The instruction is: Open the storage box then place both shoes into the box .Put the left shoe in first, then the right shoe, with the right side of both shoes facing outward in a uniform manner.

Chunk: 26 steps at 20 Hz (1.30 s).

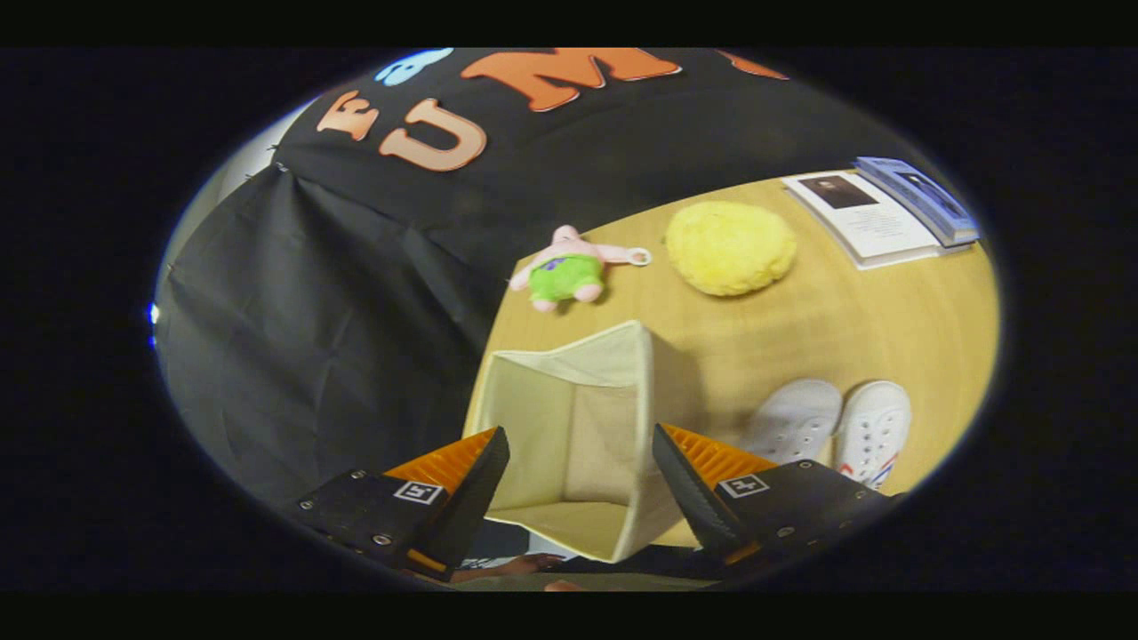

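A cream fabric storage box (578, 436) stands open on the wooden table (853, 320), its empty inside facing up toward me. My gripper (581, 449) hovers above it, open, with nothing between the fingers; the box's inside shows in the gap. Two white shoes (831, 427) lie side by side on the table to the right of the box, beyond the right finger (685, 471). Their toes point away from me, and their near ends are hidden behind that finger.
A pink and green plush toy (569, 271) and a yellow fluffy cushion (731, 247) lie beyond the box. Books (889, 213) rest at the table's far right. Black cloth hangs left of the table edge. A hand (511, 567) shows below the fingers.
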Each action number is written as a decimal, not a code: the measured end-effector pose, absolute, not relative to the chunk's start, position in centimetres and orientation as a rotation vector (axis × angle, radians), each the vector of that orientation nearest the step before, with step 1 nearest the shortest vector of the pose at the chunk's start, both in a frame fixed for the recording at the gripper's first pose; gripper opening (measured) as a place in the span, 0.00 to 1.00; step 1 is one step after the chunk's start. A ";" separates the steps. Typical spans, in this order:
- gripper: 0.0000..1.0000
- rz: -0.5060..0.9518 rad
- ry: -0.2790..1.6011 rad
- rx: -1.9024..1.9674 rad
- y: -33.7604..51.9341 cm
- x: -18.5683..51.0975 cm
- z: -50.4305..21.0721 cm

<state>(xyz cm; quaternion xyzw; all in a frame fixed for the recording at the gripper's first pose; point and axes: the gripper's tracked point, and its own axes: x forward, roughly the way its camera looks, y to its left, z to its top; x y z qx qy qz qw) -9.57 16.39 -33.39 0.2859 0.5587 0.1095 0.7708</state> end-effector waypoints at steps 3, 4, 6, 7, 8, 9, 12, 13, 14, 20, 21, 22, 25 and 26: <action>0.97 0.137 1.231 0.570 12.0 -11.4 -36.2; 0.97 0.112 1.252 0.557 10.9 -12.3 -37.1; 0.97 0.078 1.298 0.541 9.7 -14.3 -38.7; 0.96 0.067 1.319 0.531 9.3 -15.3 -39.6; 0.96 0.057 1.345 0.513 9.0 -16.2 -40.5; 0.96 0.053 1.370 0.493 8.8 -17.2 -41.4; 0.96 0.045 1.425 0.433 8.4 -19.2 -43.9; 0.94 0.034 1.430 0.414 8.2 -19.5 -44.7; 0.90 0.021 1.433 0.399 7.9 -19.5 -45.4; 0.69 0.006 1.460 0.431 9.4 -19.6 -47.9; 0.67 0.005 1.471 0.442 9.8 -19.8 -48.3; 0.62 0.001 1.481 0.467 10.2 -19.9 -48.5; 0.44 -0.030 1.501 0.544 10.4 -19.9 -49.0; 0.39 -0.038 1.505 0.554 10.1 -20.0 -49.0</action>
